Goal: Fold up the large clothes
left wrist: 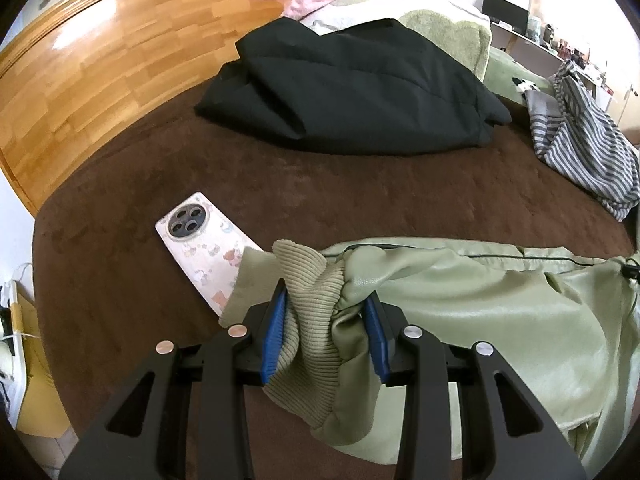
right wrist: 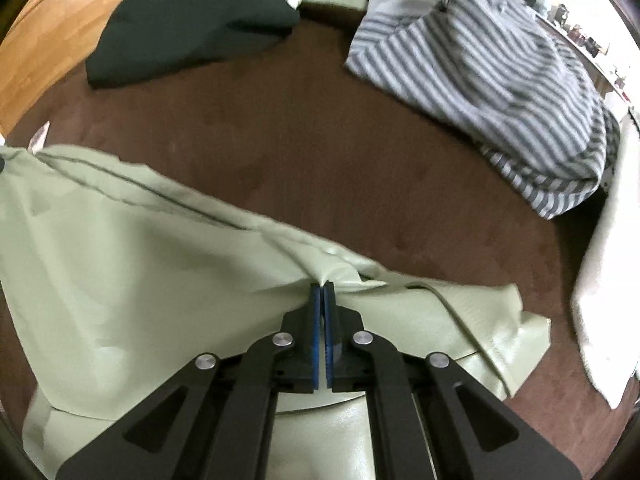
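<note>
A light green jacket (left wrist: 500, 304) with a ribbed knit cuff (left wrist: 308, 320) lies on the brown bed cover (left wrist: 280, 184). My left gripper (left wrist: 326, 300) is closed on the bunched cuff and the shiny fabric beside it. In the right wrist view the same jacket (right wrist: 120, 264) spreads to the left. My right gripper (right wrist: 323, 286) is shut tight on a fold of its edge.
A phone (left wrist: 200, 248) lies face down left of the cuff, partly under it. A black garment (left wrist: 352, 84) lies at the back, also in the right wrist view (right wrist: 188, 24). A striped garment (right wrist: 500, 80) lies at the right. The wooden headboard (left wrist: 100, 64) stands at the left.
</note>
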The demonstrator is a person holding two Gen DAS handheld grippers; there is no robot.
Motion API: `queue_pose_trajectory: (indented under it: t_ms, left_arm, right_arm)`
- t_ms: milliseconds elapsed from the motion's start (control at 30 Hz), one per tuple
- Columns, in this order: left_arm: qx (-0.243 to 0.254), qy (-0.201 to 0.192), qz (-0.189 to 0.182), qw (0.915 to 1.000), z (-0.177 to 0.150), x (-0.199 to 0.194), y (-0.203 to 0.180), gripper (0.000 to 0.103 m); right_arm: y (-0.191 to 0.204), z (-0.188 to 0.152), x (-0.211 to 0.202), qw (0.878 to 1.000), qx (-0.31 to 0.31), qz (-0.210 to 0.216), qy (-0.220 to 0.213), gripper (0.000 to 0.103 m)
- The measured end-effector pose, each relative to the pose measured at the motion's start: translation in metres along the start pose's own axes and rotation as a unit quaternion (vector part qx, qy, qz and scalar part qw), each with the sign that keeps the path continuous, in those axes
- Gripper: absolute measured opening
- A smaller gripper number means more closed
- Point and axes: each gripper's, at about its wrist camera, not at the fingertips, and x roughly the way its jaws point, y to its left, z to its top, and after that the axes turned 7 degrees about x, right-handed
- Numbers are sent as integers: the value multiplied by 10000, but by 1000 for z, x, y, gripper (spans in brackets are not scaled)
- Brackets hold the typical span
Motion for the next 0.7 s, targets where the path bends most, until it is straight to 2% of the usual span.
queue_pose_trajectory:
  t_ms: [133,333,467,533,700]
  left_arm:
    - [59,-46,99,9999,15,0,4,38]
    - [163,3,180,9997,28,21,8,39]
    - [273,407,154,9987,19,65,4,42]
    - [244,457,112,9986,12,81,5,45]
    - [186,325,81,9993,6,87,7,50]
  right_arm:
    - [4,7,-18,9997,89,-16,-244,2]
    - [-2,27,-12,9984,389,-137,-385,2]
    - [-6,22,26,9980,621,-135,24,2]
    - [-4,16,44,9976,648,-176,186,4]
    - [-8,8,52,9953,956,-124,39,5]
